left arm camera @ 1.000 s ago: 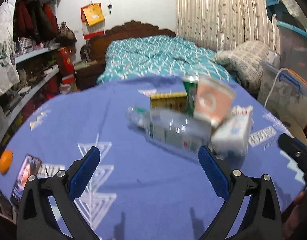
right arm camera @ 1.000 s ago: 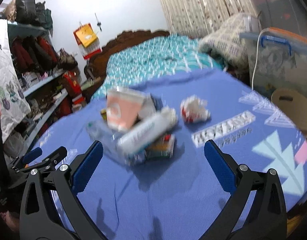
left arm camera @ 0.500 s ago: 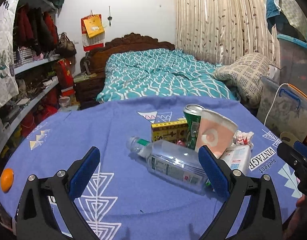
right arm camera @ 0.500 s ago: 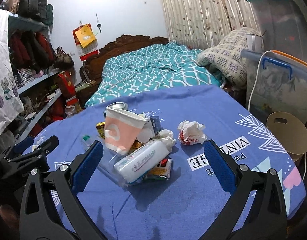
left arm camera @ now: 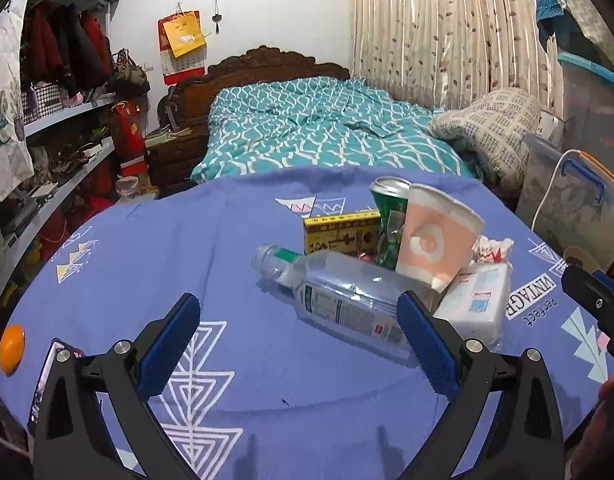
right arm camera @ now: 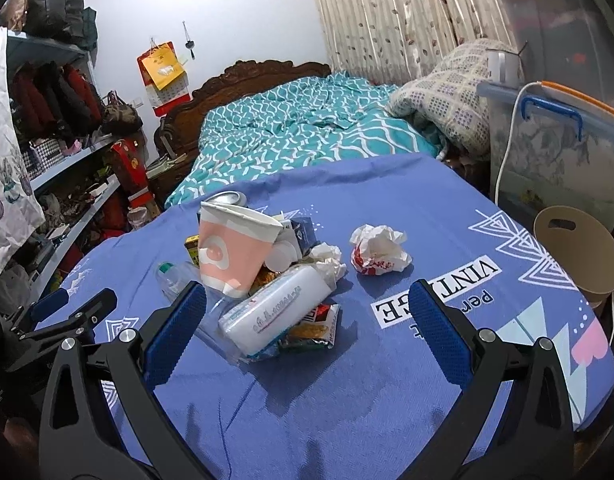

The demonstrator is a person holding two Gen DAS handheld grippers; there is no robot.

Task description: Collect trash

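- On the blue tablecloth (right arm camera: 387, 380), trash lies in one heap: a paper cup (right arm camera: 233, 248) tilted on top, a clear bottle (left arm camera: 339, 300) on its side, a white pack (right arm camera: 275, 314), a green can (left arm camera: 389, 220), a yellow box (left arm camera: 339, 232) and a snack wrapper (right arm camera: 315, 330).
- A crumpled paper ball (right arm camera: 379, 250) sits apart, just right of the heap.
- Left gripper (left arm camera: 299, 344): jaws spread wide, nothing between them; it hovers near the bottle's base.
- Right gripper (right arm camera: 307, 330): jaws likewise spread and empty, with the white pack framed between them.
- Change: a second ago both views were smeared by motion; now they are sharp, and the heap sits farther up each frame, so both tools have steadied and drawn back slightly.
- Meaning: no item appears moved; collection is judged not yet begun, and this reads as lining up for a first grasp.
- An orange (left arm camera: 11, 348) and what may be a phone (left arm camera: 43, 380), partly hidden by the left gripper, lie at the table's left edge; neither looks like trash.
- No bin or bag is visible in either view.
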